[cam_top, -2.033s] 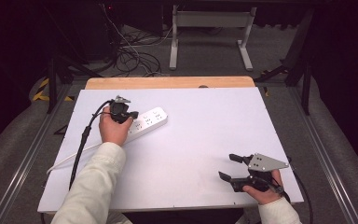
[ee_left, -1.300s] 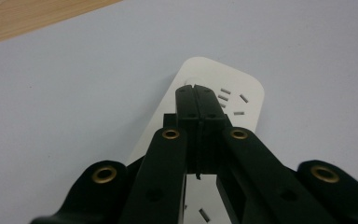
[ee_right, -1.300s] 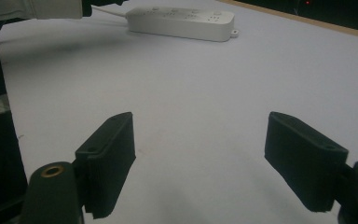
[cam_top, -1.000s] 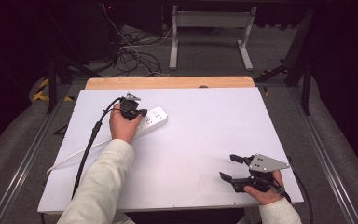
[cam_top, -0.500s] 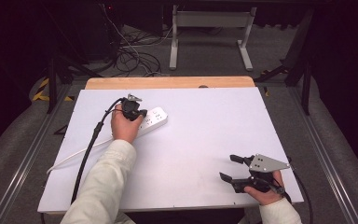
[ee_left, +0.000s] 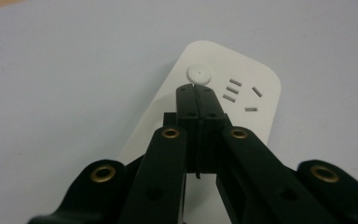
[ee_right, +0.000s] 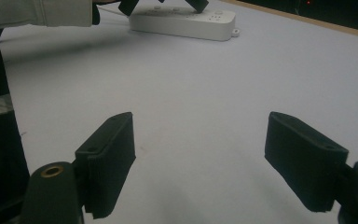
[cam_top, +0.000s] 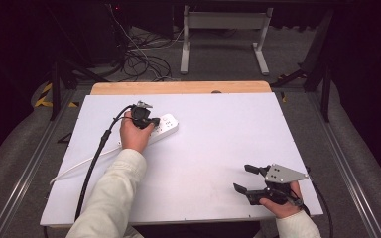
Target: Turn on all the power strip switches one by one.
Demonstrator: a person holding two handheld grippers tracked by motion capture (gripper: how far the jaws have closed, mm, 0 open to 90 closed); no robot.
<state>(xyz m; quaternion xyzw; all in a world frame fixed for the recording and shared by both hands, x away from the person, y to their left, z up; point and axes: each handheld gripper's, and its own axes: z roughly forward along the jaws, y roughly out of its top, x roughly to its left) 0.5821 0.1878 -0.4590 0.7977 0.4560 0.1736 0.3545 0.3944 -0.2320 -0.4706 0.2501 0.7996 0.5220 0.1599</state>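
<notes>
The white table (cam_top: 218,148) carried everything, its bare surface stretching between the two tools. On it lay the white power strip (cam_top: 161,126), directly beneath the left gripper (cam_top: 146,121) and well away from the right gripper (cam_top: 250,181), with its white cord running back past the person's left sleeve.

The left gripper's jaws were pressed together with nothing between them, their joined tips resting at the round button (ee_left: 199,73) on the strip's end, probably so that the closed tips worked as one blunt finger for pushing the switch. Just beyond and beside the tips sat a group of socket slots (ee_left: 240,95).

The right gripper rested near the table's front edge with its jaws spread wide and empty, seemingly parked while the other worked.

No brand, label or readable writing showed on the strip.
</notes>
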